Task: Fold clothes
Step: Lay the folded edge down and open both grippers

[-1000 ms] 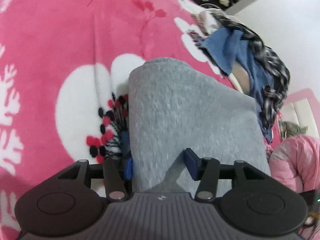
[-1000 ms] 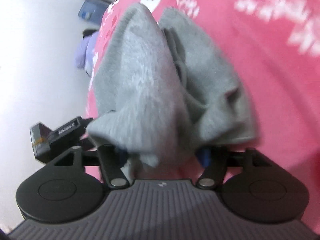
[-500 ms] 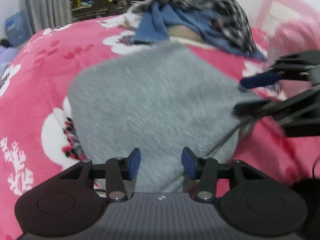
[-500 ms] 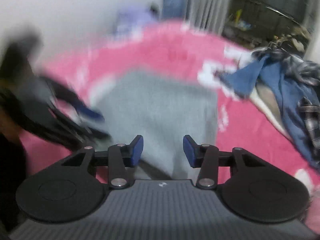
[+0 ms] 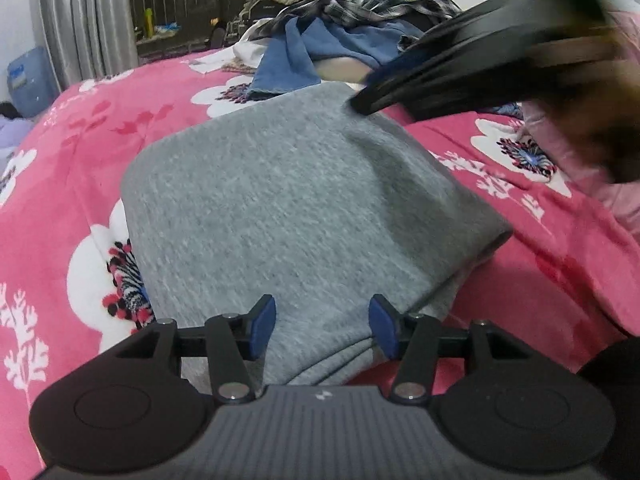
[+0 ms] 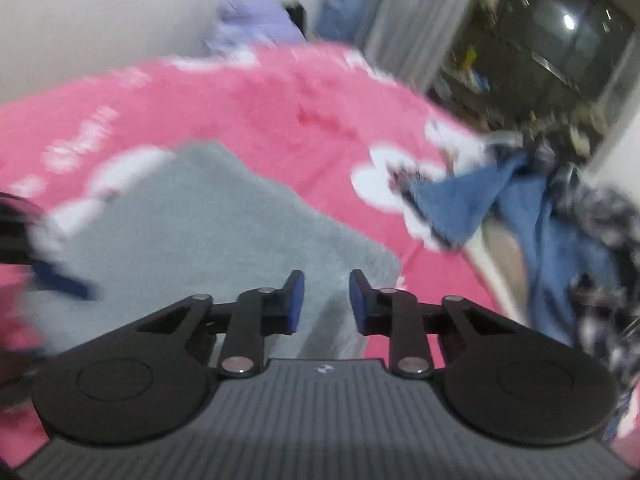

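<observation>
A grey garment (image 5: 280, 208) lies folded into a flat block on the pink flowered blanket (image 5: 100, 140). My left gripper (image 5: 322, 328) hovers over its near edge, jaws opening, pads clear of the cloth. In the left wrist view my right gripper (image 5: 362, 102) reaches in blurred from the upper right, tips at the garment's far right corner. In the right wrist view the grey garment (image 6: 200, 232) lies under my right gripper (image 6: 326, 300), whose jaws are closing to a narrow gap with nothing between them. The left gripper's fingers (image 6: 60, 284) show as a blur at the left.
A heap of loose clothes (image 5: 360, 36), blue cloth and a dark plaid shirt, sits at the bed's far side beyond the grey garment, and shows as clothes (image 6: 560, 240) on the right. A person's pink sleeve (image 5: 580, 148) is at the right. A curtain (image 5: 80, 20) and blue container (image 5: 24, 80) stand behind the bed.
The right gripper held the bunched grey garment a second ago; now the garment lies flat and those jaws have let go, lifted and narrowed. Both views rolled upright. The left gripper drew back to the near edge.
</observation>
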{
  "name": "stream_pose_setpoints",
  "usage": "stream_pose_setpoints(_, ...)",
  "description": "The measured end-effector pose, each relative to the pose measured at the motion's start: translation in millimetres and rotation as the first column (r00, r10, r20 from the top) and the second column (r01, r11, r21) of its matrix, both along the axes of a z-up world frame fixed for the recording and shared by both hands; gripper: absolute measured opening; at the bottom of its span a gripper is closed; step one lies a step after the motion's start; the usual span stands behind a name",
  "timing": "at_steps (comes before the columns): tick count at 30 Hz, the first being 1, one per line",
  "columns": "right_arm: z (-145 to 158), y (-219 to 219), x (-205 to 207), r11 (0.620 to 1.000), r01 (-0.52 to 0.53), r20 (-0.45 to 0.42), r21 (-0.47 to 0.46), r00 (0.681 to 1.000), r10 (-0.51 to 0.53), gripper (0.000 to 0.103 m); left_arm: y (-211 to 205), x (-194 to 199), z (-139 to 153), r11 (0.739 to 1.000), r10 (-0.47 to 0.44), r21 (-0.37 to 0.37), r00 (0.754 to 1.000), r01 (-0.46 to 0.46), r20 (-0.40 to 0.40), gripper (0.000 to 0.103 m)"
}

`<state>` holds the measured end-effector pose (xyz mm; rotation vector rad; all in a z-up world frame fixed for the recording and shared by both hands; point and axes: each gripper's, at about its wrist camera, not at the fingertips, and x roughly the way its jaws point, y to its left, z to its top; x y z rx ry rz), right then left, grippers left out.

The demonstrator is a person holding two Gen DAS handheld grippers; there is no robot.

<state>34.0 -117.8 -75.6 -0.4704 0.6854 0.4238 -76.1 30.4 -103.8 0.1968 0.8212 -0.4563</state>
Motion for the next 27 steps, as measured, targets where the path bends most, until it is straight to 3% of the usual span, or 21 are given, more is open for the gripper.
stream_pose_setpoints(3, -36.2, -23.2, 49.4, 0.974, 0.153, -0.131, 0.166, 0.983, -0.132, 0.017, 1.1, -0.2, -0.6, 1.000, -0.003, -0.014, 1.000, 0.003, 0.012, 0.053)
stream_pose_setpoints(5, -27.3, -30.7, 56.2, 0.944, 0.221, -0.183, 0.245, 0.967, -0.178, 0.016, 3.4, 2.7, 0.7, 1.000, -0.001, -0.026, 1.000, 0.000, -0.008, 0.053)
stream_pose_setpoints(9, 7.1, -26.2, 37.3, 0.929, 0.214, -0.146, 0.303, 0.973, -0.177, 0.013, 17.2, 6.3, 18.9, 0.997, 0.005, -0.072, 1.000, -0.006, -0.025, 0.051)
stream_pose_setpoints(11, 4.3, -21.0, 40.8, 0.937, 0.190, -0.133, 0.292, 0.979, -0.157, 0.013, 25.5, 13.6, 30.7, 0.995, 0.043, -0.092, 0.999, -0.042, 0.015, 0.051)
stream_pose_setpoints(15, -25.1, -10.2, 66.0, 0.951, 0.206, -0.148, 0.232, 0.973, -0.175, 0.013, 23.7, 78.2, 34.5, 0.983, 0.164, -0.086, 0.986, -0.164, -0.006, 0.052)
stream_pose_setpoints(17, -34.8, -8.4, 72.1, 0.945, 0.230, -0.144, 0.234, 0.969, -0.201, 0.013, 27.5, 108.5, 17.9, 0.976, 0.194, -0.093, 0.979, -0.198, -0.056, 0.047)
stream_pose_setpoints(19, -25.6, -6.4, 72.7, 0.945, 0.244, -0.154, 0.220, 0.965, -0.213, 0.013, 31.9, 138.4, 0.7, 0.968, 0.221, -0.101, 0.969, -0.232, -0.108, 0.046)
stream_pose_setpoints(21, -12.8, -7.9, 65.4, 0.955, 0.233, -0.143, 0.186, 0.967, -0.208, 0.014, 45.2, 141.2, 3.1, 0.952, 0.224, -0.178, 0.964, -0.248, -0.144, 0.046)
stream_pose_setpoints(23, 6.2, -19.2, 50.7, 0.951, 0.228, -0.141, 0.211, 0.969, -0.201, 0.014, 59.2, 134.0, 11.8, 0.935, 0.232, -0.232, 0.958, -0.267, -0.170, 0.049)
stream_pose_setpoints(27, 46.2, -41.7, 0.3, 0.937, 0.158, -0.198, 0.310, 0.975, -0.099, 0.015, 76.8, 93.6, 29.8, 0.932, 0.239, -0.238, 0.957, -0.275, -0.166, 0.053)
